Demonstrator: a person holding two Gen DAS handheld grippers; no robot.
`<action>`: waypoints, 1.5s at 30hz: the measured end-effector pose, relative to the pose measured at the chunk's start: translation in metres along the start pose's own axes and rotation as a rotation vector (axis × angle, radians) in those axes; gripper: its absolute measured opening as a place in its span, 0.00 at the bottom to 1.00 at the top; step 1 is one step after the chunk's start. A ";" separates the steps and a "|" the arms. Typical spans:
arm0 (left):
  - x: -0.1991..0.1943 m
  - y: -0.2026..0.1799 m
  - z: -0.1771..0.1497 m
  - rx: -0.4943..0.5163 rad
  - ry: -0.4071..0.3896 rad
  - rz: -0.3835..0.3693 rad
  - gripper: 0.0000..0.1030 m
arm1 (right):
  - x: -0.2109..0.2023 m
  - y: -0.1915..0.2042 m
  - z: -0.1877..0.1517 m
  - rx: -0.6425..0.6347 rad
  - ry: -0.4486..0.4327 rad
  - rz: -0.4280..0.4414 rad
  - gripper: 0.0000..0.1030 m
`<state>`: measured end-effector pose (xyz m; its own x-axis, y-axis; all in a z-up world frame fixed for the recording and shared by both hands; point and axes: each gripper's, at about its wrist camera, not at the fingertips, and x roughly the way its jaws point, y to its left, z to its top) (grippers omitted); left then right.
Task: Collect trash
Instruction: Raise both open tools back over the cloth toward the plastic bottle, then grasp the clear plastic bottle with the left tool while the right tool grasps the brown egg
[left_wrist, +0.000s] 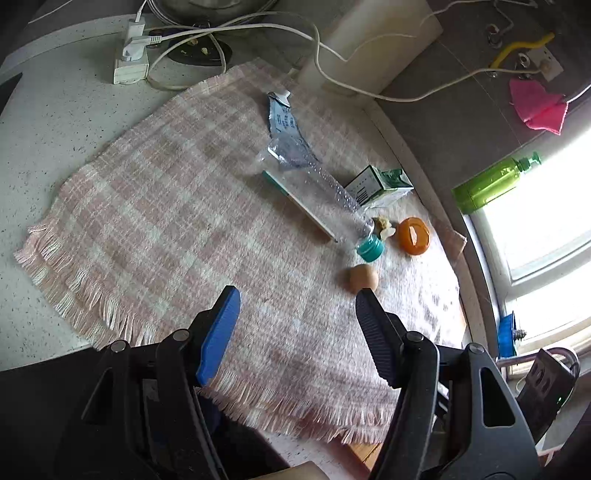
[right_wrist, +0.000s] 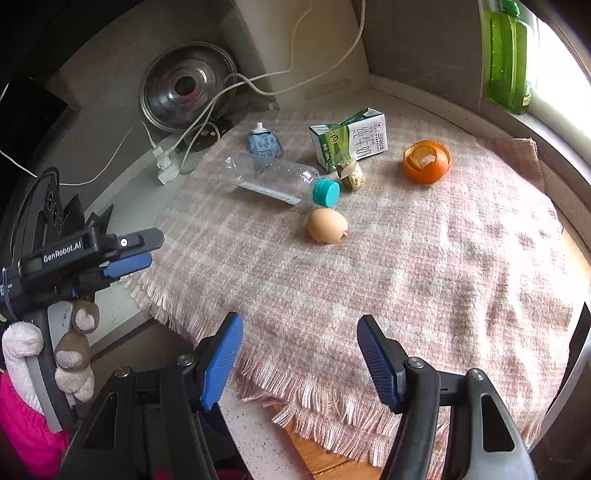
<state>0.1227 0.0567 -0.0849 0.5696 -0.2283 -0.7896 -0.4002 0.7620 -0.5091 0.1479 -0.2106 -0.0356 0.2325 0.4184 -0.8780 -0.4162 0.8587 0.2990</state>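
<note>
Judging by both views, nothing is collected yet: left gripper (left_wrist: 297, 295) and right gripper (right_wrist: 300, 328) hover empty, jaws apart, while eggshell (right_wrist: 327, 230), bottle (right_wrist: 273, 179), carton (right_wrist: 349, 138), peel (right_wrist: 426, 162) and pouch (right_wrist: 264, 142) lie mid-frame on the cloth (right_wrist: 424, 280).

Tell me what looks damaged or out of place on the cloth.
The plastic bottle lies on its side, flattened. The milk carton is crumpled. The eggshell is cracked at one end. An orange peel sits empty, and the blue pouch looks squeezed out.
</note>
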 end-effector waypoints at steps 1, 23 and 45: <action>0.004 -0.004 0.006 -0.019 -0.007 0.012 0.65 | 0.002 -0.003 0.002 -0.003 0.000 -0.002 0.65; 0.126 -0.023 0.086 -0.415 0.029 0.123 0.65 | 0.048 -0.037 0.040 -0.058 0.037 0.028 0.65; 0.154 -0.005 0.092 -0.429 0.020 0.094 0.61 | 0.116 -0.025 0.078 -0.143 0.099 0.076 0.64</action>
<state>0.2785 0.0739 -0.1727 0.5039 -0.1848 -0.8437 -0.7139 0.4608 -0.5273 0.2536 -0.1604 -0.1157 0.1105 0.4435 -0.8895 -0.5519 0.7717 0.3162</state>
